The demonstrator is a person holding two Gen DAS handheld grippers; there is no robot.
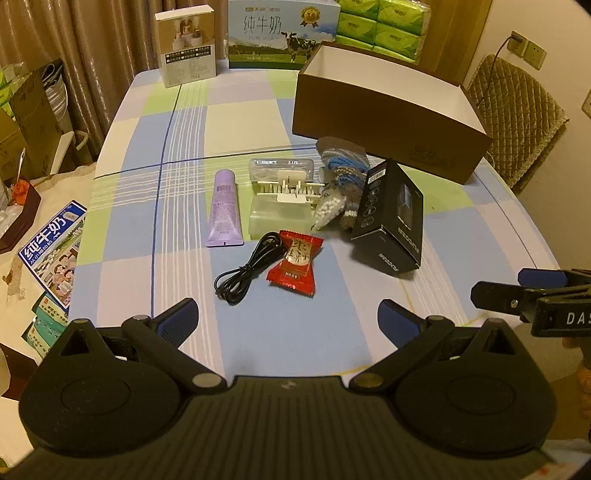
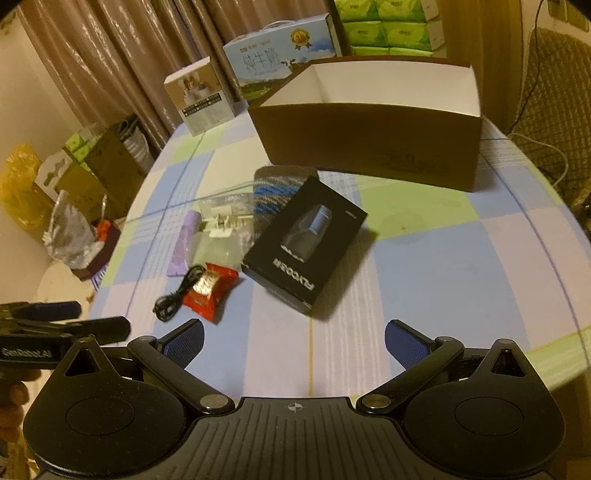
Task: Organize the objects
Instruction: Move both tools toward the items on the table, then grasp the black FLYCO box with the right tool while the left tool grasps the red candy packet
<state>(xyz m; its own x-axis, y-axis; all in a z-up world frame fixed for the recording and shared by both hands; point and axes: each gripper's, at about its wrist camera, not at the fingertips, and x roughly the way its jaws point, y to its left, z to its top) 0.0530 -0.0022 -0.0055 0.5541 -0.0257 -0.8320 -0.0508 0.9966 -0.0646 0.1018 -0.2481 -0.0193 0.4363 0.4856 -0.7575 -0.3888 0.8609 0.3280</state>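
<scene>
On the checked tablecloth lie a purple tube [image 1: 224,208], a clear plastic case [image 1: 282,195], a striped sock [image 1: 345,173] with a bag of white beads [image 1: 328,212], a black product box [image 1: 391,218], a red candy packet [image 1: 295,262] and a coiled black cable [image 1: 251,273]. Behind them stands an open brown cardboard box [image 1: 388,122]. My left gripper [image 1: 288,317] hovers open and empty just short of the cable and candy. My right gripper [image 2: 295,336] is open and empty too, short of the black product box [image 2: 306,243], with the brown cardboard box [image 2: 369,140] beyond.
A milk carton [image 1: 282,35], a white product box [image 1: 188,48] and green tissue packs [image 1: 384,26] line the table's far edge. A quilted chair [image 1: 517,110] stands at the right. Cartons [image 2: 96,173] and bags crowd the floor to the left.
</scene>
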